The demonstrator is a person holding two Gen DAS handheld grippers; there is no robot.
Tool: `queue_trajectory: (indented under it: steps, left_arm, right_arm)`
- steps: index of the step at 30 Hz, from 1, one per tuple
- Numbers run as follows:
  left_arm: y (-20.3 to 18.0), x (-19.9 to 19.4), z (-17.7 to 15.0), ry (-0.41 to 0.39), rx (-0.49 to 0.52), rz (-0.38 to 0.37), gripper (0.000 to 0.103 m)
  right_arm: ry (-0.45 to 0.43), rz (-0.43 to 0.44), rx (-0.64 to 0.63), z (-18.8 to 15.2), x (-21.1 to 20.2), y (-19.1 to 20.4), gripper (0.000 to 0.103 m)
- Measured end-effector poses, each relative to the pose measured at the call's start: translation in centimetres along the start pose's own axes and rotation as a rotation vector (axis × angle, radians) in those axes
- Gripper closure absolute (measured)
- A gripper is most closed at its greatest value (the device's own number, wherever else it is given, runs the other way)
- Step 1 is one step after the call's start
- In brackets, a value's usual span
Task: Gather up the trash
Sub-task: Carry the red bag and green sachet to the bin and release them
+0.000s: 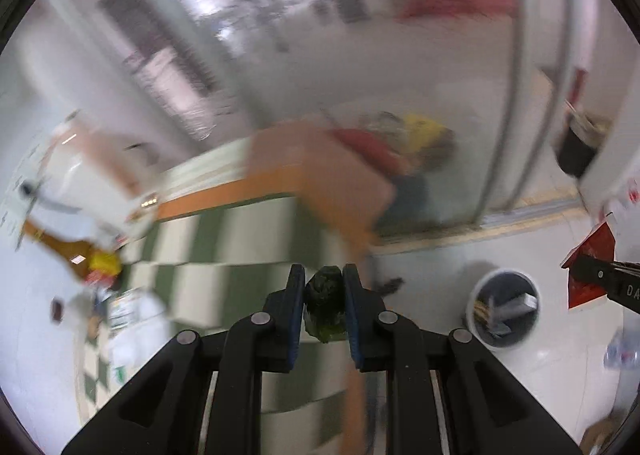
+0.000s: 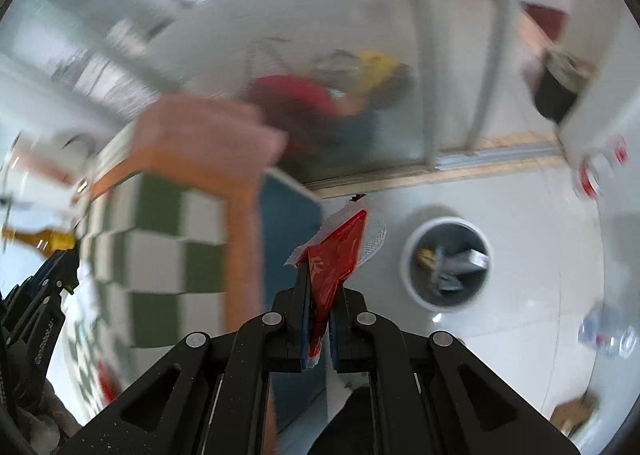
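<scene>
My left gripper [image 1: 324, 291] is shut on a crumpled dark green wrapper [image 1: 325, 305], held above the edge of the checkered table. My right gripper [image 2: 320, 287] is shut on a red wrapper [image 2: 334, 255] with a white tissue [image 2: 374, 231] behind it; the red wrapper also shows in the left wrist view [image 1: 588, 267], where the right gripper [image 1: 578, 269] comes in from the right edge. A white trash bin [image 2: 446, 263] with trash inside stands on the floor right of the table; it also shows in the left wrist view [image 1: 505, 307]. Both views are motion-blurred.
A table with a green and white checkered cloth [image 1: 240, 239] carries a brown bottle [image 1: 64, 247] and packets. A crushed plastic bottle [image 2: 608, 331] lies on the white floor. An orange chair [image 2: 208, 143] stands at the table. A sliding glass door track [image 2: 480, 163] runs behind.
</scene>
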State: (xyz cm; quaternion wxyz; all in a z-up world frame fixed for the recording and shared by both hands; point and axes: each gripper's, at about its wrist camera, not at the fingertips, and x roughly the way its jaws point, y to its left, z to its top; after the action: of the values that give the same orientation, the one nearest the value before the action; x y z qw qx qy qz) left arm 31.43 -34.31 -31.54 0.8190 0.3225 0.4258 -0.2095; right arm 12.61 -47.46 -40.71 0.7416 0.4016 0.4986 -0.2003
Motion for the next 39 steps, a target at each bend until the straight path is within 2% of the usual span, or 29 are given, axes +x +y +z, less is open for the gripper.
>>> queue_trajectory:
  steps: [5,8,11,12,13,14,15,18,21,22,24,25,26,28,30,32,33,34,39]
  left_arm:
    - [-11.3,5.7,-0.3,0.055,0.104,-0.059,0.087]
    - [-18.1,11.1,-1.8,0.131,0.118,-0.143,0.087]
    - [-24.3,20.1,-4.8,0.33,0.029,-0.355,0.087]
    - [-25.5,22.0,-5.4,0.37,0.005,-0.399,0.087]
    - [-27.4,25.6,-6.9,0.451,-0.052,-0.467,0.087]
    - [-28.5,27.2,-7.7,0.489,-0.071,-0.497,0.087]
    - [-30.3,30.6,-9.1,0.563,-0.11,-0.559,0.087]
    - [-33.2,36.1,-11.4,0.682,-0.17,-0.628,0.086]
    - [-34.5,39.1,-12.4,0.721,-0.203,-0.628,0.083]
    - [-34.7,39.5,-12.6,0.719,-0.203,-0.615,0.082]
    - [-34.5,39.9,-12.7,0.702,-0.189,-0.589,0.068]
    - [-34.1,39.8,-12.7,0.693,-0.186,-0.575,0.042]
    - [-33.5,39.8,-12.7,0.684,-0.186,-0.568,0.021]
    - [-32.5,39.2,-12.6,0.67,-0.18,-0.548,0.01]
    - [-31.8,38.5,-12.5,0.67,-0.182,-0.532,0.01]
    - [-30.6,36.6,-11.9,0.643,-0.159,-0.488,0.01]
    - [-30.0,35.5,-11.5,0.624,-0.153,-0.476,0.009]
    - [-29.5,34.4,-11.2,0.609,-0.145,-0.461,0.009]
    - [-26.2,26.7,-9.7,0.518,-0.104,-0.356,0.009]
  right_arm:
    - [0.035,-0.048,0.12,-0.5,5.2,-12.5,0.096]
    - [0.075,-0.064,0.16,-1.6,9.9,-18.2,0.096]
    - [0.121,-0.06,0.206,-3.0,16.3,-24.6,0.096]
    - [0.135,-0.043,0.226,-3.5,18.0,-26.1,0.096]
    - [0.154,-0.023,0.255,-4.0,20.2,-28.0,0.096]
    - [0.163,-0.01,0.275,-4.3,21.9,-29.3,0.096]
    - [0.179,0.024,0.298,-4.7,24.3,-30.8,0.096]
    - [0.201,0.069,0.331,-5.6,29.3,-33.3,0.096]
    - [0.238,0.088,0.317,-6.2,33.5,-33.8,0.096]
    - [0.263,0.085,0.306,-6.4,34.9,-33.5,0.095]
    - [0.305,0.044,0.303,-6.8,36.7,-33.5,0.091]
    - [0.318,0.029,0.305,-7.0,37.3,-33.6,0.081]
    - [0.326,0.014,0.309,-7.2,37.5,-33.7,0.061]
    - [0.313,0.002,0.326,-7.5,36.8,-33.7,0.041]
    - [0.306,-0.039,0.308,-7.4,35.6,-33.2,0.032]
    - [0.286,-0.092,0.273,-7.1,33.5,-32.4,0.009]
    - [0.277,-0.13,0.249,-6.9,32.1,-31.6,0.005]
    - [0.265,-0.156,0.227,-6.8,30.7,-30.8,0.002]
    - [0.203,-0.278,0.127,-6.2,22.7,-26.7,0.0]
